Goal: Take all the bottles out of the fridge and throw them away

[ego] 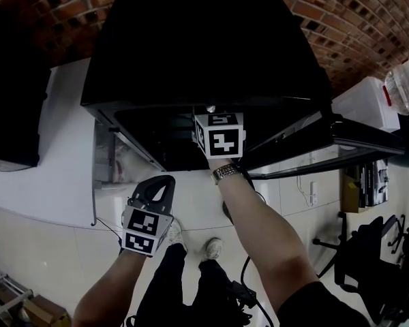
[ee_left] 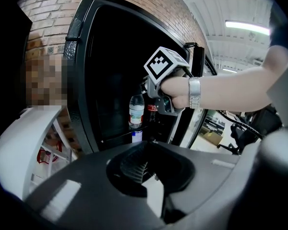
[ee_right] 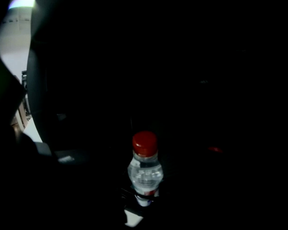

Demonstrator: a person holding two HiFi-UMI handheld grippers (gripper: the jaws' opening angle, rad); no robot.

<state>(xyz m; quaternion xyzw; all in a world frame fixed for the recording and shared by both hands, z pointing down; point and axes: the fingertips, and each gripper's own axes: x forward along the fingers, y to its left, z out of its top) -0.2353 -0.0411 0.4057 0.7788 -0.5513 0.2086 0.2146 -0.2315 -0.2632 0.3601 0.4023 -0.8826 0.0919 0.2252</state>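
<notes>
A black fridge (ego: 204, 46) is set on a white counter (ego: 48, 169) against a red brick wall (ego: 368, 19). The right gripper's (ee_left: 156, 102) jaws are lost in darkness; the left gripper (ego: 162, 186) is closed, empty.

One black fridge (ego: 204, 46), and two bottles showing: one clear water bottle (ee_left: 136, 110) plus one red-labelled bottle (ee_left: 152, 114). Two grippers, a left gripper (ego: 165, 181) and a right gripper (ee_left: 156, 98). One wristwatch (ego: 226, 172), two shoes (ego: 175, 234).

Black hand-held gripper (ego: 157, 186), black-and-white marker cubes (ego: 220, 135), metal wristwatch (ego: 226, 172), dark trousers (ego: 170, 285), pale shoes (ego: 213, 248)
</notes>
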